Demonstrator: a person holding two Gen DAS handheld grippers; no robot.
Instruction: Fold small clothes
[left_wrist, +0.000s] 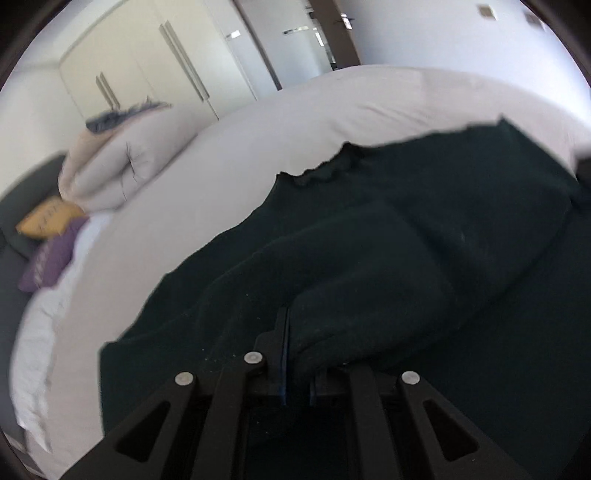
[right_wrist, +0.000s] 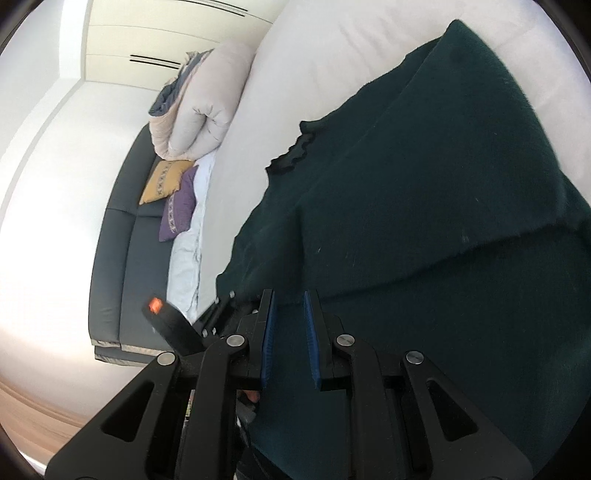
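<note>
A dark green knitted garment (left_wrist: 406, 229) lies spread on the white bed (left_wrist: 229, 177). Its frilled edge shows at the far side. My left gripper (left_wrist: 297, 354) is shut on a bunched fold of this garment, which covers its right finger. In the right wrist view the same garment (right_wrist: 424, 177) fills the right half, with one layer folded over another. My right gripper (right_wrist: 290, 317) is open with blue pads, and garment cloth lies between and under its fingers without being pinched.
A rolled white duvet (left_wrist: 110, 162) lies at the head of the bed, with a yellow cushion (right_wrist: 162, 181) and a purple cushion (right_wrist: 179, 210) beside a dark headboard (right_wrist: 118, 236). A wardrobe (left_wrist: 147, 62) stands behind. The other gripper's orange-tipped part (right_wrist: 162, 314) is at left.
</note>
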